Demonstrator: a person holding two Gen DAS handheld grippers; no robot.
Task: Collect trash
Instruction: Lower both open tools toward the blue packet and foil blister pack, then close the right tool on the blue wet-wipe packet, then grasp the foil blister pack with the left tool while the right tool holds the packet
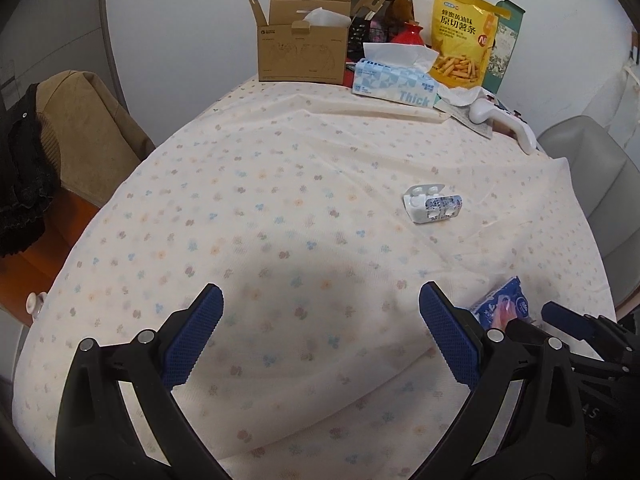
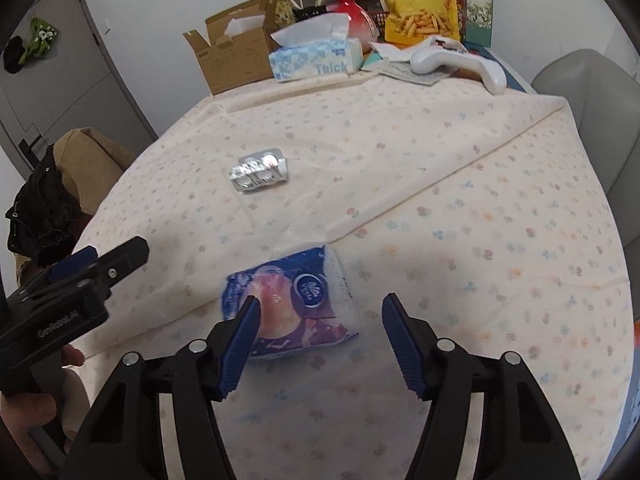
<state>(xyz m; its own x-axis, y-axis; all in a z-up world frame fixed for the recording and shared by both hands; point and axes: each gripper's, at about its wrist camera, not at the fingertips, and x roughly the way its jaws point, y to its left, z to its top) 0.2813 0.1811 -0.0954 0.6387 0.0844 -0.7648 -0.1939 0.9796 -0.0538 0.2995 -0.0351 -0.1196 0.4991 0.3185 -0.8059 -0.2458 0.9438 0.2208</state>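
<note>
Left gripper (image 1: 320, 340): jaws wide apart over bare flowered cloth on the worktop (image 1: 280, 184), nothing between them. Centre: a blister pack (image 2: 259, 174) lies alone on the cloth, well short of the cardboard box (image 2: 232, 56), tissue box (image 2: 316, 60) and snack bag (image 2: 420, 0) at the far edge. Right gripper (image 2: 316, 344): jaws partly apart, astride a blue tissue packet (image 2: 296, 300) lying flat on the cloth; left pad overlaps the packet's edge, right pad stands clear of it.

Wide bare stretch of pale floral tablecloth (image 1: 280, 208) mid-table; only small silver blister pack (image 2: 259, 174) and blue tissue packet (image 2: 292, 300) there. Far edge blocked by open brown cardboard box (image 1: 302, 50), blue-white tissue box (image 1: 394, 84), yellow snack bag (image 1: 464, 36).
</note>
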